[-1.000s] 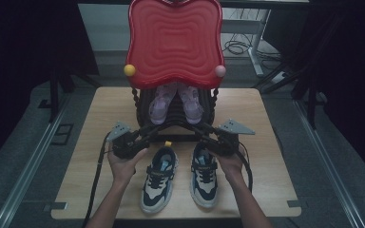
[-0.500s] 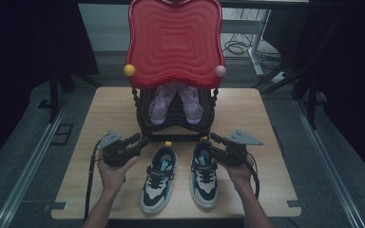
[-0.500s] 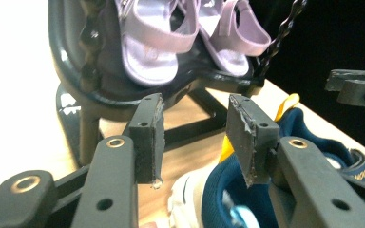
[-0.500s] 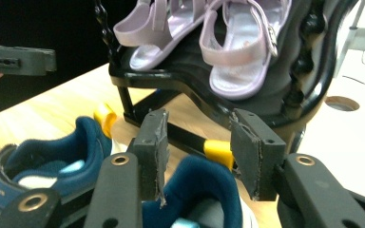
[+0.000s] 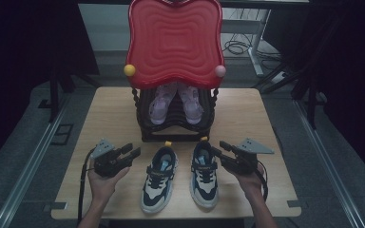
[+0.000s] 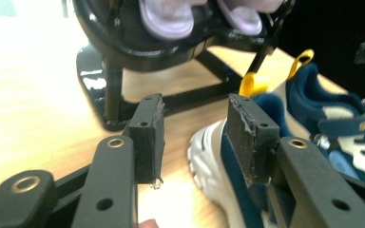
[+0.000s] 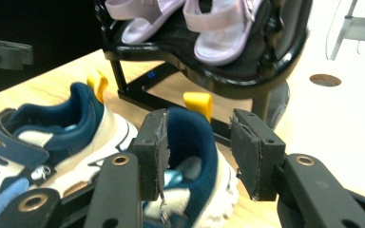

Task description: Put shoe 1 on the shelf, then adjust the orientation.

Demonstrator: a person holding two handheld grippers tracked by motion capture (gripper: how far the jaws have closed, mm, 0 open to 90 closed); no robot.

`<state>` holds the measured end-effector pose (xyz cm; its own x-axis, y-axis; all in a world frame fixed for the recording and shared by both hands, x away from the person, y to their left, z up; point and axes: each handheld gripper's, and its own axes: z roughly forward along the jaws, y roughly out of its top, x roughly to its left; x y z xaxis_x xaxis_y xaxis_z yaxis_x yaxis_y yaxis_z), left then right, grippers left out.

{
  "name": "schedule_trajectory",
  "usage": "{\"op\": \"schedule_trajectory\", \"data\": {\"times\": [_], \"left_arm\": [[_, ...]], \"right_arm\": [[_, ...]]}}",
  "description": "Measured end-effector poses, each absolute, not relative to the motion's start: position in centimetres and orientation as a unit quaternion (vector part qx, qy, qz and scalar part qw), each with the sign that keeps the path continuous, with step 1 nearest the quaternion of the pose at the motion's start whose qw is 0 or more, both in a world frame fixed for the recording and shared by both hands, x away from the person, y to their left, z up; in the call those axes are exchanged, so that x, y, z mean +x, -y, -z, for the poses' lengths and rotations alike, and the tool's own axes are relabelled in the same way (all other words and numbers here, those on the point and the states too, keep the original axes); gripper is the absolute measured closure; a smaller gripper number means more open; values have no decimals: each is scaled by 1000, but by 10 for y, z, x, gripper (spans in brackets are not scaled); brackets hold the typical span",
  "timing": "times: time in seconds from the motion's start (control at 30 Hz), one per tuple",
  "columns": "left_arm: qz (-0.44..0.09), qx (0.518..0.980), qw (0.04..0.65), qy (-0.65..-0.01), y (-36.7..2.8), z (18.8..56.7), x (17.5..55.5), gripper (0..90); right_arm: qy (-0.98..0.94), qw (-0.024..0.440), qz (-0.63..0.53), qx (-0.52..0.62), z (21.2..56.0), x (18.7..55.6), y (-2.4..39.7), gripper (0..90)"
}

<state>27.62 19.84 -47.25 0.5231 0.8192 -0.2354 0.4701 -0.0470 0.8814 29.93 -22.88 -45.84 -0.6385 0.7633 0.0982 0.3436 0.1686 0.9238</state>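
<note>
Two navy-and-white sneakers on the wooden table [image 5: 266,118], side by side, toes toward the person, heels toward the rack; left sneaker [image 5: 158,178] and right sneaker [image 5: 204,173] sit just apart, in front of the black shoe rack [image 5: 145,114]; each has a navy collar, white chunky sole, a strap across the instep with yellow lettering, a pale blue panel by the toe and one yellow heel loop, two loops in all.

Two lilac sandals [image 5: 177,102] on the rack's shelf, a pair, lying next to each other; one red wavy-edged panel [image 5: 173,40] stands above the rack, with one yellow knob [image 5: 129,70] and one pink knob [image 5: 220,71] at its lower corners.

Two grippers, one per hand; left gripper [image 5: 132,153] sits just left of the left sneaker, jaws apart, nothing pressed between them; in the left gripper view its right jaw is close beside the sneaker's heel side, contact unclear; right gripper [image 5: 219,148] sits at the right sneaker's heel end, jaws apart; in the right gripper view the navy heel collar shows between the two jaws, pads not pressing on it.
</note>
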Motion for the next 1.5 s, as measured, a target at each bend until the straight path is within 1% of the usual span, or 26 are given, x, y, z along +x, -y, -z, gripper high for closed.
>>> {"op": "schedule_trajectory", "data": {"times": [0.27,0.6,0.9,1.07,1.23,1.5], "left_arm": [[-165,713,500,-462,-207,480,271,573],[-159,715,493,-470,-209,487,270,575],[-154,719,499,-459,-208,479,266,576],[-143,726,506,-442,-203,471,262,597],[-130,736,510,-426,-197,466,258,646],[-111,751,508,-406,-187,463,253,794]], "right_arm": [[-748,193,-508,381,468,295,243,567],[-749,187,-504,387,474,293,250,567],[-747,187,-500,395,479,292,255,565],[-744,188,-502,398,479,291,258,564],[-742,188,-503,400,479,291,259,564],[-739,188,-504,405,479,291,261,558]]}}
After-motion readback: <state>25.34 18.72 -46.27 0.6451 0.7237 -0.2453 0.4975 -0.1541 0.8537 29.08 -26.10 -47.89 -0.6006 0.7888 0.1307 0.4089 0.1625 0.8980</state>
